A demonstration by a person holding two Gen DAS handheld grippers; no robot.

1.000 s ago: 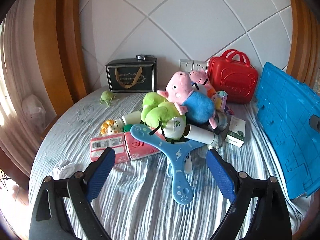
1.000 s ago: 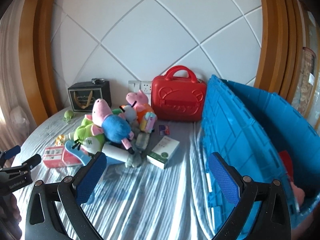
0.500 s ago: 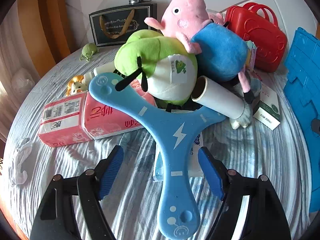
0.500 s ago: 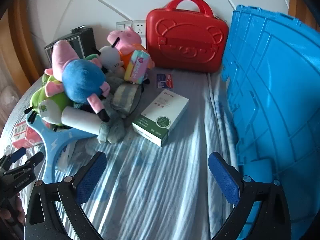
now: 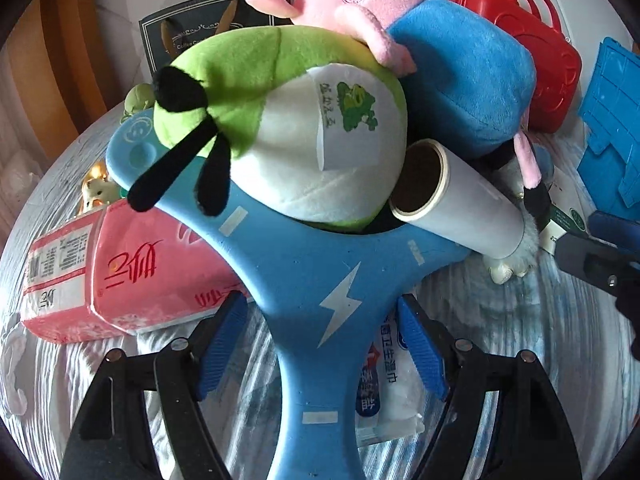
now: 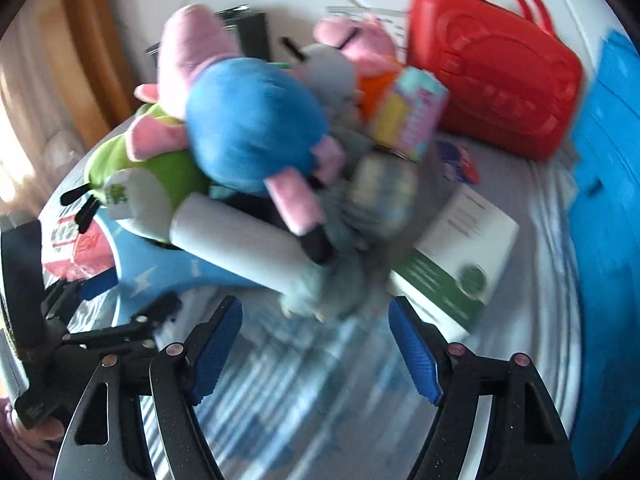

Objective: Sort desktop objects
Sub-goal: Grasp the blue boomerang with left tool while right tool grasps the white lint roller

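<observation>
Left wrist view: the left gripper (image 5: 320, 354) is spread open, its blue-padded fingers (image 5: 218, 350) standing on either side of the near arm of the three-armed blue foam boomerang (image 5: 304, 280), apart from it on both sides. That boomerang lies on the grey striped cloth-covered table (image 5: 560, 320) with a white lightning bolt at its hub. On its arms at 12 o'clock rests the green-and-white plush frog (image 5: 296, 136), and at 1 o'clock the white paper roll with a cardboard core (image 5: 456, 208) leans across the right arm. Above them sits the pink plush pig in a blue shirt (image 5: 440, 56). A pink plastic-wrapped tissue pack (image 5: 120, 272) lies at 9 o'clock, touching the boomerang's left arm. A white sachet with blue print (image 5: 390, 384) is partly under the boomerang, beside the right pad. A dark gift bag with gold handles (image 5: 180, 40) stands at 11 o'clock, a red hard plastic case (image 5: 548, 60) at 2 o'clock, and a blue plastic crate (image 5: 612, 128) at 3 o'clock.

Right wrist view, blurred: the right gripper (image 6: 316, 346) is also open, nothing between its pads, hovering over the cloth just short of the toy pile. A white-and-green carton (image 6: 460, 256) lies at 2 o'clock, near the right pad. The left gripper shows at 9 o'clock.
</observation>
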